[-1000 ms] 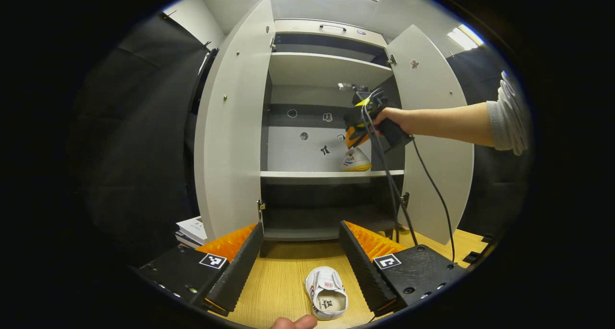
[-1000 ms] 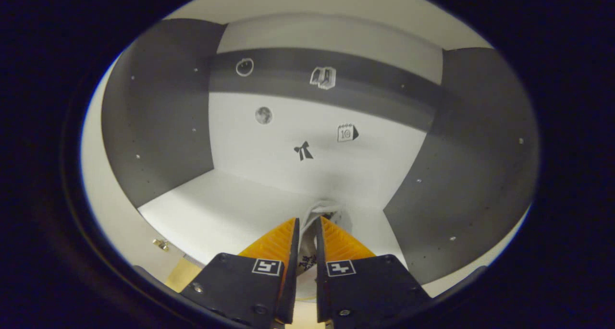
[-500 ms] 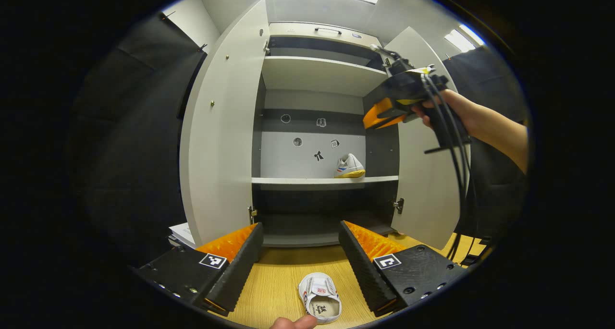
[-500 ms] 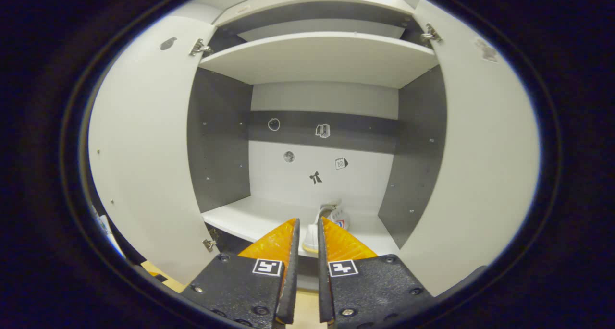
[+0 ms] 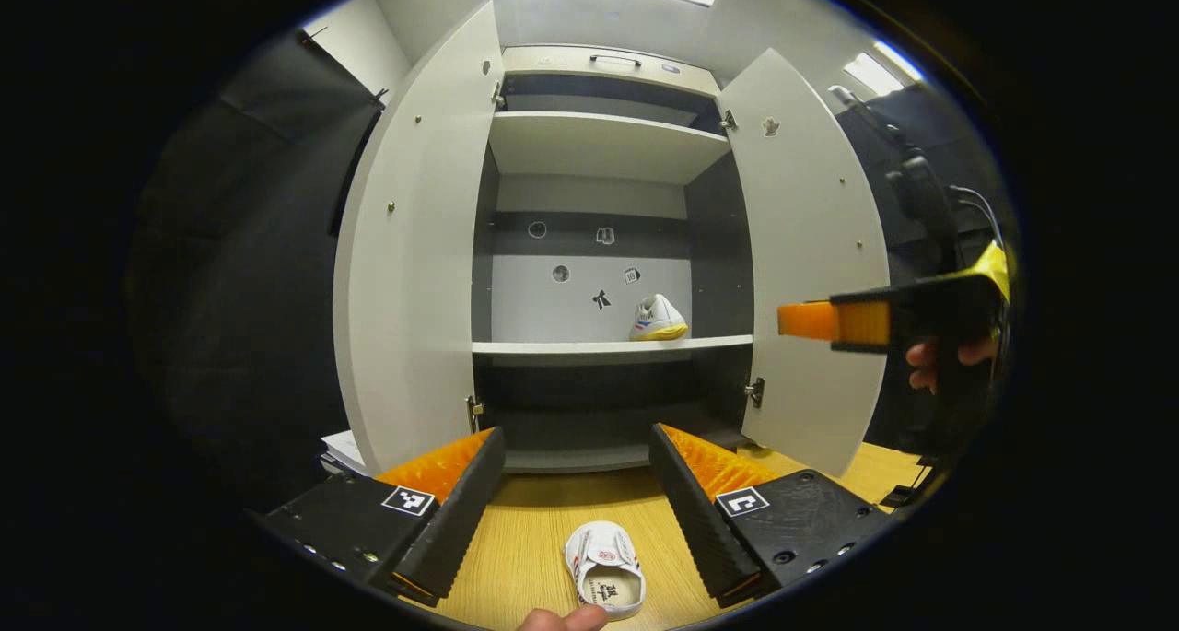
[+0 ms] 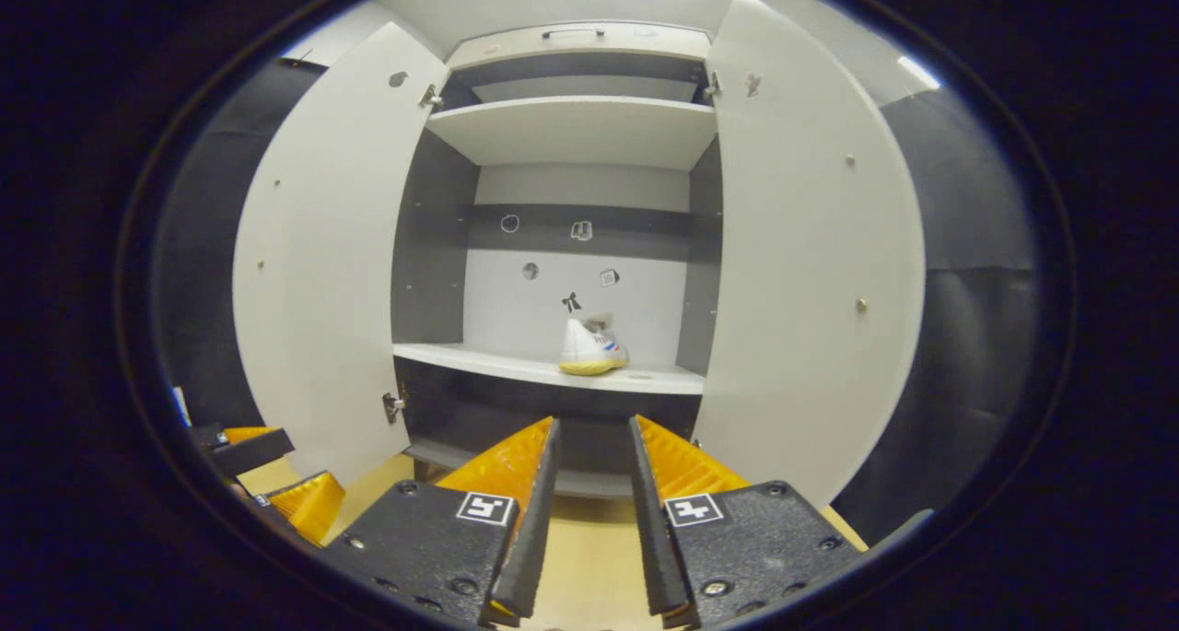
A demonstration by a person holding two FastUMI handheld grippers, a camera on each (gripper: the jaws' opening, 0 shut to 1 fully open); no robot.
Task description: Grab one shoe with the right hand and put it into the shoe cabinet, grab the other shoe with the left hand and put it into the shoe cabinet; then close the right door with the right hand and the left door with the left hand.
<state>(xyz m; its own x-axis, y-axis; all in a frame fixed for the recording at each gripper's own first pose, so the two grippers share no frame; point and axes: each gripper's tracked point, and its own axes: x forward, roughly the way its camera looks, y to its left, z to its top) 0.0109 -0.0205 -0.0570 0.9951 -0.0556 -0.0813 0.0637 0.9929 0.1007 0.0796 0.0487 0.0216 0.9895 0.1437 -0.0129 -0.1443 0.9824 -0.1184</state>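
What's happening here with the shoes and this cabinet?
A person is putting shoes away with two handheld grippers. One shoe already sits on the middle shelf of the open shoe cabinet. The right gripper is open and empty. The left gripper hangs open above the other shoe on the wooden table. Both doors are open.

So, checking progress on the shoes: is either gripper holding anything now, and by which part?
Nothing is held. The left gripper is open above the shoe on the table; the right gripper is open and empty.
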